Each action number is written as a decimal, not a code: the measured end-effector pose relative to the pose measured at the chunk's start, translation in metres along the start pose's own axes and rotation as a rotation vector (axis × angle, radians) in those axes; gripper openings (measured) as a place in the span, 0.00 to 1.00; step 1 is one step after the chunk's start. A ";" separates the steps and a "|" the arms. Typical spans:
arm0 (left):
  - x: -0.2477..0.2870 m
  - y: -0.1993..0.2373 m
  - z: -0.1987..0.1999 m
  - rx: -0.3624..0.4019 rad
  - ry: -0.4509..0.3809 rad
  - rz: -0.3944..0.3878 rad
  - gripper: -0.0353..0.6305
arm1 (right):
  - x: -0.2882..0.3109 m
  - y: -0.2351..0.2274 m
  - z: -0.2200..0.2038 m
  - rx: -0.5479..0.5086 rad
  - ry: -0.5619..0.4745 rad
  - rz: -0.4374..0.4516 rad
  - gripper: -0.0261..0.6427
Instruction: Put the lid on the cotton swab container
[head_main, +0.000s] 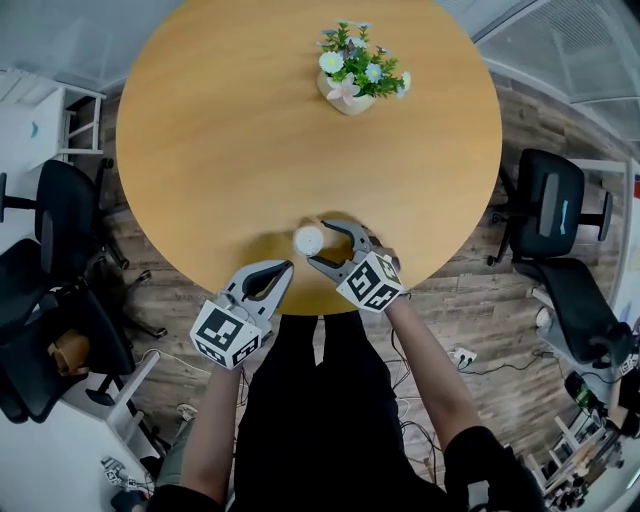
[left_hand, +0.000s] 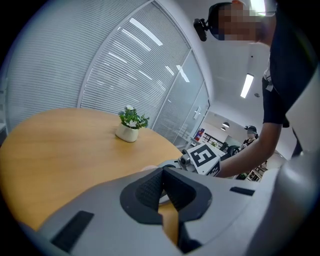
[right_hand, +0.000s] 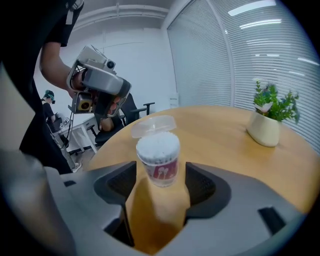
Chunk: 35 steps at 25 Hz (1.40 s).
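The cotton swab container (right_hand: 159, 159), a small clear tub packed with white tips and banded in red, stands open, well short of the flowerpot (right_hand: 265, 129). It sits untouched between my right gripper's (right_hand: 160, 189) spread jaws. Its clear lid (right_hand: 153, 125) lies flat just beside it, and my left gripper (left_hand: 161, 191) is pressed together, empty.

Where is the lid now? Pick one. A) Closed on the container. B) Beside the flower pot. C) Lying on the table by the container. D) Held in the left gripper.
C: the clear lid lies on the table just behind the open container.
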<state>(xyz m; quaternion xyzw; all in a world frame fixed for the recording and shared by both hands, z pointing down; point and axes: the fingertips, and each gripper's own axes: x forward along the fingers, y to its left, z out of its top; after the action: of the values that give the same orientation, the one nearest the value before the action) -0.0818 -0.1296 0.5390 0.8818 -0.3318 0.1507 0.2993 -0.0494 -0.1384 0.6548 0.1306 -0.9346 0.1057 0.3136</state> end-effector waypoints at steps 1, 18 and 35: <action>0.001 0.002 -0.001 -0.001 0.000 0.001 0.06 | 0.003 0.000 0.000 -0.004 0.001 0.010 0.47; 0.013 0.013 -0.001 0.017 -0.004 0.019 0.06 | 0.017 -0.005 0.000 -0.082 -0.013 0.005 0.39; 0.055 0.008 -0.008 0.081 0.054 -0.003 0.06 | 0.017 -0.004 0.000 -0.077 -0.013 -0.006 0.39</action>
<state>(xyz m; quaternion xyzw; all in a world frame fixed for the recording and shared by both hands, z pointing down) -0.0471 -0.1567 0.5736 0.8893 -0.3161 0.1873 0.2724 -0.0614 -0.1449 0.6652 0.1217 -0.9396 0.0680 0.3127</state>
